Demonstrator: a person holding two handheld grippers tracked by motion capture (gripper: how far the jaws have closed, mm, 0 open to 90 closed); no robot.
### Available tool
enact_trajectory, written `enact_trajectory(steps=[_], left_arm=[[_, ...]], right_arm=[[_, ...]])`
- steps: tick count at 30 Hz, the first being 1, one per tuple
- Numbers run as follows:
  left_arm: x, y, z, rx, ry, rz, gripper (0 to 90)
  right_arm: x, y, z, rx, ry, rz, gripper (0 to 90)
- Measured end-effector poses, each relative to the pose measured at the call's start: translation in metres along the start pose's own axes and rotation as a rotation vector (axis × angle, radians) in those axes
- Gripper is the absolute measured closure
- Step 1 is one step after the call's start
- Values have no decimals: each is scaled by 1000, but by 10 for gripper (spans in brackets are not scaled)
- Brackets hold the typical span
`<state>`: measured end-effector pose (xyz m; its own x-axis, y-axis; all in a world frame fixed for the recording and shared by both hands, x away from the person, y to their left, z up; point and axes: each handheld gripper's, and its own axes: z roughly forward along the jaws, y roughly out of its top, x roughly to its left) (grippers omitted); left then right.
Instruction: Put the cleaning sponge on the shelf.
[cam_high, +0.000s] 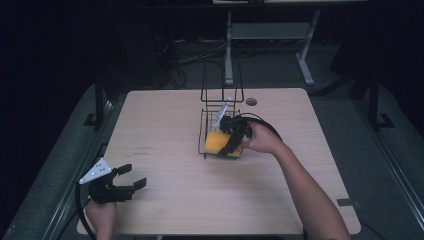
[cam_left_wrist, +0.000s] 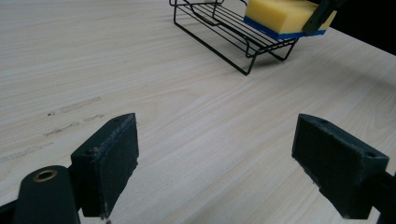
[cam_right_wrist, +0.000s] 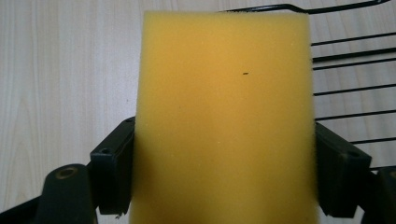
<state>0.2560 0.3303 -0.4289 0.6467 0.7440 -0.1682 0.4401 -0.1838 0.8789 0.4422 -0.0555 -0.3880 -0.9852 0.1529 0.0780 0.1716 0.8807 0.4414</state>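
A yellow sponge (cam_high: 217, 142) with a blue underside lies on the low shelf of a black wire rack (cam_high: 221, 100) at the table's middle. My right gripper (cam_high: 231, 145) is shut on it, one jaw pressed against each side of the sponge (cam_right_wrist: 224, 121). From the left gripper view the sponge (cam_left_wrist: 285, 16) rests flat on the rack (cam_left_wrist: 224, 32), its blue layer facing down. My left gripper (cam_high: 136, 178) hovers near the table's front left corner, jaws wide apart. Nothing sits between the left gripper (cam_left_wrist: 215, 163) jaws, just bare wood.
The light wooden table (cam_high: 165, 190) has a round cable hole (cam_high: 251, 101) at the back. A tall wire loop of the rack stands behind the shelf. Beyond the table, a white desk frame (cam_high: 270, 35) and cables lie on the dark floor.
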Motion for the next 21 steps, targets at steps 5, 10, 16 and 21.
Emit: enact_trajectory(steps=[5,10,16,21], left_arm=[[0,1,2,7,-2,8,142],[-1,1,3,11,-3,9,142],[0,1,3,7,-2,8,141],[1,1,2,6,-1,2,142]], right_arm=[[-2,1,4,21,0,4,216],[-3,2,3,0,6,6,217],[-8,9,-1,34,-5,-7,217],[-10,11,2,29,4,-5,217]])
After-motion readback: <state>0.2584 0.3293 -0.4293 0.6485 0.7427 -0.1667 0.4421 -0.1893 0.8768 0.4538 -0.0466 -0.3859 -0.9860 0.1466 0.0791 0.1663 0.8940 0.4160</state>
